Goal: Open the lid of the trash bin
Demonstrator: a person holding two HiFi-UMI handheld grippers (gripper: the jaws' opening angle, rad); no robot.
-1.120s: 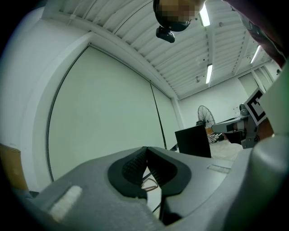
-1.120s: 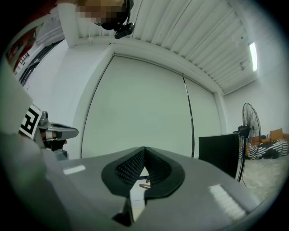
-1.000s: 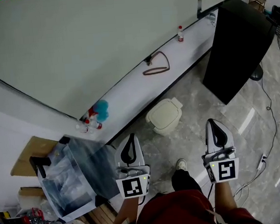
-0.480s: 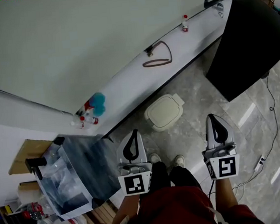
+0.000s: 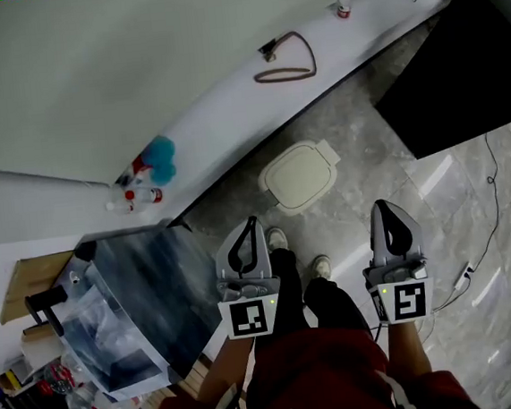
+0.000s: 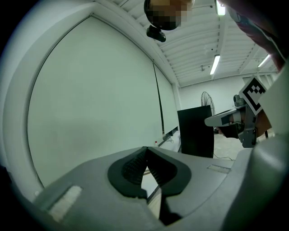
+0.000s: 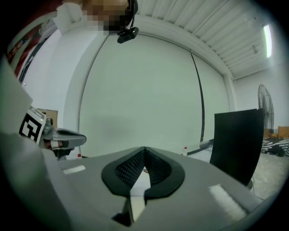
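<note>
head view dim, colours muted; pale glare streaks on the glossy floor [image 5: 433, 180]. both gripper views fisheye, black vignette at corners, straight lines bowed. ceiling strip lights [image 6: 215, 64] blown out. left gripper [image 6: 145, 153] soft up close.

This looks like a big industrial hall fitted out as a lab or studio, not a home. It has a ribbed ceiling [image 6: 194, 40] with strip lights [image 6: 215, 64], a pedestal fan [image 6: 206, 98] and a huge blank white wall [image 7: 144, 90]. The stone-tile floor [image 5: 389, 186] is polished, and there is a black freestanding panel [image 5: 458, 72]. A long white ledge [image 5: 221, 121] carries a cable loop [image 5: 281, 78] and small bottles [image 5: 142, 197].
</note>
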